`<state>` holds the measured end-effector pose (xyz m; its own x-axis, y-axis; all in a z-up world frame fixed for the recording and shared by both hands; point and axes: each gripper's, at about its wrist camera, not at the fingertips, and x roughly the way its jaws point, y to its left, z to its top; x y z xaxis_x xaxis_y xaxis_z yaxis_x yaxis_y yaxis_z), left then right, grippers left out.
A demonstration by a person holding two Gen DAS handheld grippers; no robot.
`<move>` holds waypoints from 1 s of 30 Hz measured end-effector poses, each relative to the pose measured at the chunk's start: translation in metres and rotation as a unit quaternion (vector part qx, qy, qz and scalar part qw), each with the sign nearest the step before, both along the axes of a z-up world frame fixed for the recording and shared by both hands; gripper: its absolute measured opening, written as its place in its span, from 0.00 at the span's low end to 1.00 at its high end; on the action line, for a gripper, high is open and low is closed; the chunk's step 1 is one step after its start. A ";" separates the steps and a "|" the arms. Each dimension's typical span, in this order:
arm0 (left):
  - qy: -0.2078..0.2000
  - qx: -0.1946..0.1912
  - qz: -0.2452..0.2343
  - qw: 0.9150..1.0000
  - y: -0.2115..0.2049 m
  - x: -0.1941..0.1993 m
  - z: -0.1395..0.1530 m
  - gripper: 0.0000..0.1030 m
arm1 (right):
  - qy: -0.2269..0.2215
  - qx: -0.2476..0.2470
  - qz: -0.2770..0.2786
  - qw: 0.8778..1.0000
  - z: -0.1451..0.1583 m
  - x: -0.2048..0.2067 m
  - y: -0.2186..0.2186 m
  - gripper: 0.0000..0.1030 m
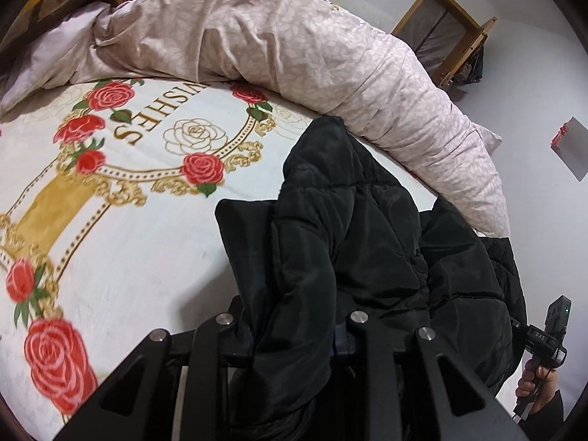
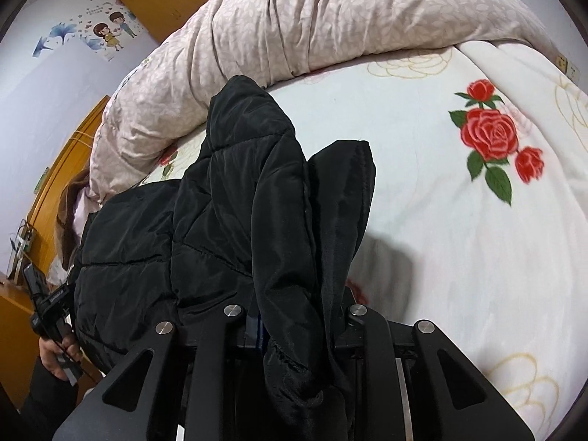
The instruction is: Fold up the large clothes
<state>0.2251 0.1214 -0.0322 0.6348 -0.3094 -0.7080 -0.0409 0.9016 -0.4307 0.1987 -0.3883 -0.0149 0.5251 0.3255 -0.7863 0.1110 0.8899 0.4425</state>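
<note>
Left wrist view: we see the rose-print blanket (image 1: 147,242) on the bed from 8 to 11 o'clock, and a pale leaf-print duvet (image 1: 294,47) bunched along its far edge from 11 to 3. The black padded jacket (image 1: 349,228) rises from centre toward 5 o'clock. The left gripper (image 1: 294,345) has its jaws nearly closed, pinching a fold of jacket cloth between them. At 4 o'clock a hand (image 1: 536,378) grips the other tool's handle.

Right wrist view: a hand (image 2: 58,356) at 8 o'clock, then the jacket (image 2: 228,220) draped centre-left. The right gripper (image 2: 297,330) has its jaws drawn narrow, clamped on a bunched jacket edge. The blanket (image 2: 459,257) spreads from 1 to 5 o'clock, with the duvet (image 2: 330,18) at 12.
</note>
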 end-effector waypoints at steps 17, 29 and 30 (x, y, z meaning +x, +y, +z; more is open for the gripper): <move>-0.036 -0.002 -0.055 0.998 -0.077 0.059 0.028 0.26 | -0.033 -0.020 -0.045 0.998 0.032 0.021 -0.063 0.22; -0.029 0.000 -0.116 0.993 -0.192 0.152 -0.006 0.27 | -0.014 -0.056 -0.103 0.993 0.000 0.077 -0.166 0.23; -0.022 0.004 -0.114 0.993 -0.196 0.159 -0.014 0.27 | -0.005 -0.055 -0.107 0.993 -0.011 0.083 -0.172 0.24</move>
<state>0.3842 -0.0748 -0.0461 0.5798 -0.4430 -0.6837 0.1830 0.8886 -0.4206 0.2815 -0.5601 -0.0259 0.5815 0.1179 -0.8050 0.2979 0.8898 0.3456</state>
